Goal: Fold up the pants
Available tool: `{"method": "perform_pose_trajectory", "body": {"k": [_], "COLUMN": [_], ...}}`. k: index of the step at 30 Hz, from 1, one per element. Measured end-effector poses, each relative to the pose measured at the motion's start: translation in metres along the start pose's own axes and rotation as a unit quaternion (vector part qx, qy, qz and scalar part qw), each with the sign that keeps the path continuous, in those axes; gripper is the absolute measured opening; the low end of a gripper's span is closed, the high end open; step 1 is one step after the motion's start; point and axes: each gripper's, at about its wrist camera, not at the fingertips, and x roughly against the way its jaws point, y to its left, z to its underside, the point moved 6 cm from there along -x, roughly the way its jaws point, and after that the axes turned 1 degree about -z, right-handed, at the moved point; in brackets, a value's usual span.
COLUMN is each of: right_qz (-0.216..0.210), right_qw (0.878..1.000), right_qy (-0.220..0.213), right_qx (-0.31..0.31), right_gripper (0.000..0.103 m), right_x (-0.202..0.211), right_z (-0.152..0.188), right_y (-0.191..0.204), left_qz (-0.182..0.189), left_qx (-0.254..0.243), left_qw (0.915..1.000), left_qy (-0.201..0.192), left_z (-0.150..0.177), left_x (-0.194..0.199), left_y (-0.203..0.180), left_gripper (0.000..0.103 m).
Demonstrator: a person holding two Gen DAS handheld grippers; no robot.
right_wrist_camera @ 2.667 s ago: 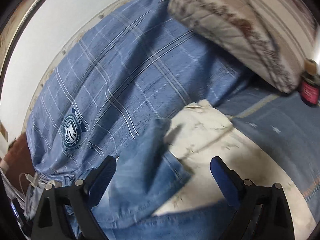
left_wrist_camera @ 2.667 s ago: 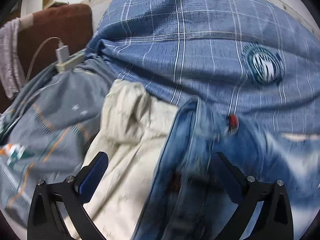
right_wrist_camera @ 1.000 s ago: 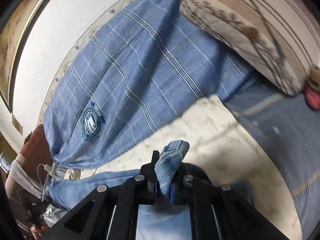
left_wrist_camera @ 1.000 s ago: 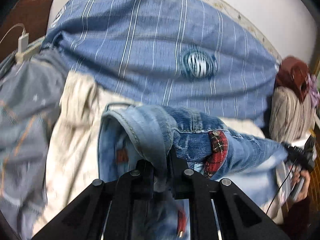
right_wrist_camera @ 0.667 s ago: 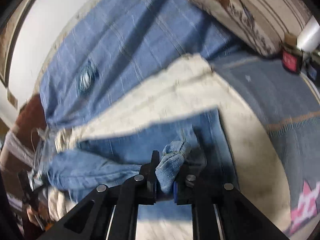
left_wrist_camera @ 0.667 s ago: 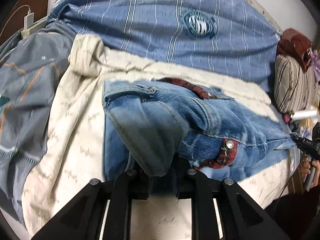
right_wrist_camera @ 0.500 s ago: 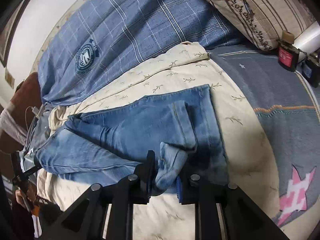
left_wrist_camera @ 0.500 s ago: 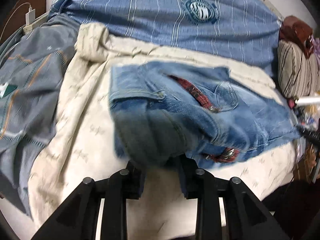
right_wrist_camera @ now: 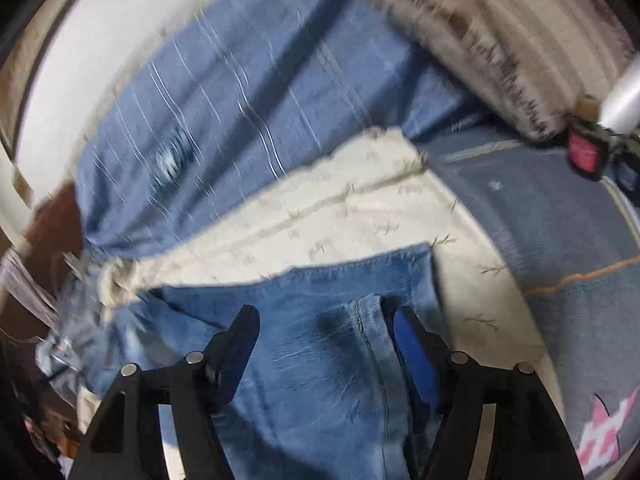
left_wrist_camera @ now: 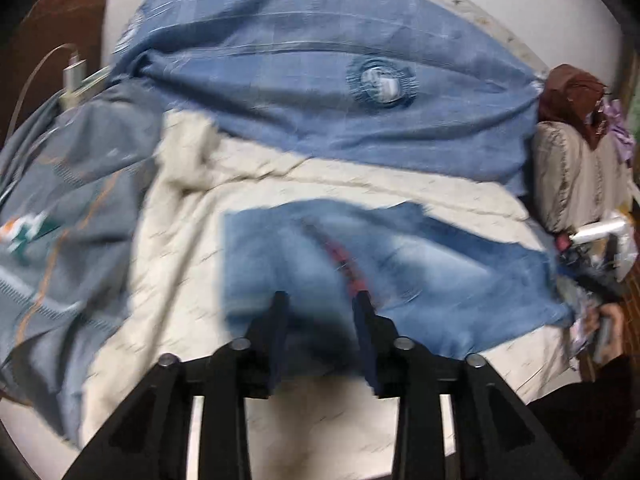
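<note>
Hovering with jaws parted and empty, the left gripper [left_wrist_camera: 320,312] sits over the waist end of the jeans [left_wrist_camera: 400,264], and the right gripper [right_wrist_camera: 326,340], jaws spread wider and gripping nothing, straddles a leg seam. Both views are blurred. Those jeans lie flat on the cream blanket [right_wrist_camera: 360,208] covering the bed. Denim looks heavy, limp, not slippery; I'd pinch waistband corner and hem.
</note>
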Motion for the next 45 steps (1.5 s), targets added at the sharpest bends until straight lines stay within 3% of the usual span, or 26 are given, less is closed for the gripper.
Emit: {"method": "perform_pose_trajectory", "body": {"k": [1, 2, 4, 8, 10, 15, 18, 24, 26, 30, 32, 35, 37, 41, 45], "right_qz": [0.008, 0.02, 0.028, 0.049, 0.056, 0.074, 0.094, 0.1, 0.094, 0.136, 0.119, 0.023, -0.019, -0.092, -0.123], "right_qw": [1.0, 0.999, 0.998, 0.997, 0.996, 0.992, 0.989, 0.992, 0.989, 0.971, 0.977, 0.995, 0.998, 0.99, 0.979], "right_qy": [0.014, 0.029, 0.04, -0.025, -0.054, -0.104, -0.108, -0.045, -0.064, -0.127, -0.132, -0.089, -0.054, 0.02, 0.089], "right_qx": [0.008, 0.018, 0.025, 0.054, 0.053, 0.007, -0.024, -0.068, -0.096, -0.147, -0.119, -0.049, 0.013, 0.101, 0.134], "right_gripper": [0.057, 0.036, 0.017, 0.014, 0.013, 0.013, 0.013, 0.02, 0.024, 0.027, 0.027, 0.027, 0.027, 0.027, 0.027], "right_x": [-0.009, -0.018, -0.028, -0.008, -0.001, 0.007, 0.002, -0.019, -0.004, 0.044, 0.05, 0.028, 0.007, -0.044, -0.101], "right_z": [0.003, 0.006, 0.01, -0.009, -0.024, -0.052, -0.058, -0.038, -0.036, -0.032, -0.035, -0.025, -0.012, 0.019, 0.04], "right_y": [-0.001, 0.001, 0.002, 0.013, 0.01, -0.008, -0.03, -0.052, -0.059, -0.071, -0.054, 0.021, 0.077, 0.19, 0.261], "left_qz": [0.004, 0.004, -0.005, -0.055, -0.057, -0.074, -0.082, -0.094, -0.099, -0.099, -0.096, -0.098, -0.095, -0.074, -0.06], "left_qx": [-0.002, -0.004, -0.01, -0.005, 0.009, 0.015, 0.014, 0.004, -0.008, -0.022, -0.015, -0.008, 0.003, 0.015, -0.001], "left_qw": [1.0, 1.0, 0.9993, 0.9928, 0.9913, 0.9923, 0.9923, 0.992, 0.9917, 0.9916, 0.9922, 0.9931, 0.9935, 0.9956, 0.9965], "left_qy": [0.001, 0.008, 0.034, 0.106, 0.119, 0.098, 0.092, 0.083, 0.081, 0.081, 0.077, 0.065, 0.062, 0.055, 0.058], "left_z": [-0.003, -0.004, 0.0, 0.02, 0.029, 0.03, 0.034, 0.037, 0.037, 0.041, 0.04, 0.038, 0.041, 0.042, 0.046], "left_x": [-0.007, -0.017, -0.038, -0.077, -0.083, -0.074, -0.073, -0.078, -0.079, -0.078, -0.076, -0.077, -0.076, -0.077, -0.079], "left_y": [-0.009, -0.018, -0.03, -0.027, -0.022, -0.021, -0.021, -0.024, -0.024, -0.023, -0.022, -0.023, -0.024, -0.02, -0.023], "left_gripper": [0.048, 0.051, 0.051, 0.051, 0.051, 0.053, 0.063, 0.073, 0.074, 0.074, 0.074, 0.075, 0.077, 0.079, 0.082]}}
